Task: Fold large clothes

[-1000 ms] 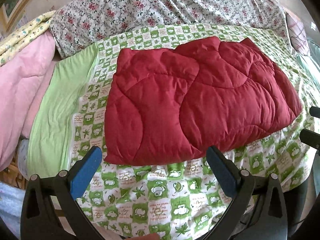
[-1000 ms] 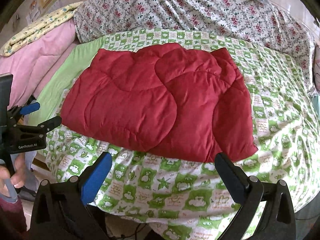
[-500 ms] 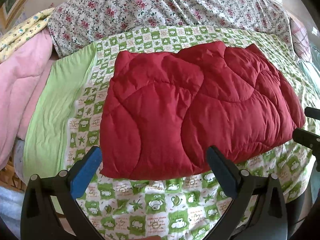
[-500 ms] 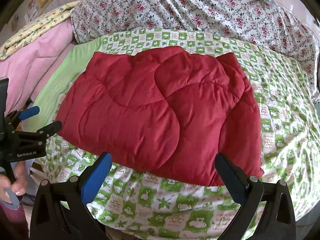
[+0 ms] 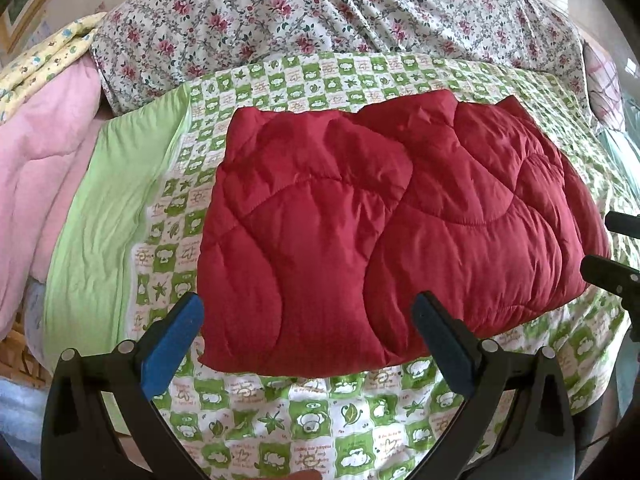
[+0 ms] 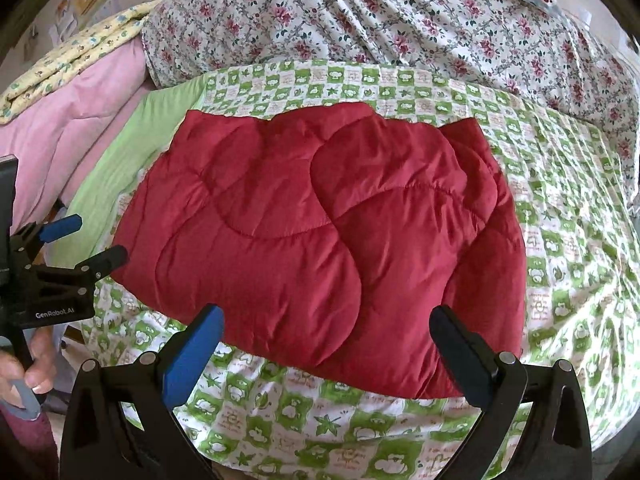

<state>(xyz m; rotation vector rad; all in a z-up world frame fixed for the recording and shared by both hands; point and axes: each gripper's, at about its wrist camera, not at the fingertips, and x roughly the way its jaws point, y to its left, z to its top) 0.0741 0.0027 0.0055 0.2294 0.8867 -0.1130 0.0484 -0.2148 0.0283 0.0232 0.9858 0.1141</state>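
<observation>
Left wrist view: the puffy red quilted garment (image 5: 392,236), folded into a rough rectangle with curved stitch lines, lies on the green-and-white checked cotton bedspread (image 5: 312,420). The left gripper (image 5: 308,344) gapes wide at 6 o'clock, holding nothing. The right gripper (image 6: 326,348) is likewise spread and empty. A floral sheet (image 5: 320,12) sits at 12 o'clock.

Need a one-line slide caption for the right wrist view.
Open right gripper poised before a folded red quilted garment on a green-checked bedspread.
</observation>
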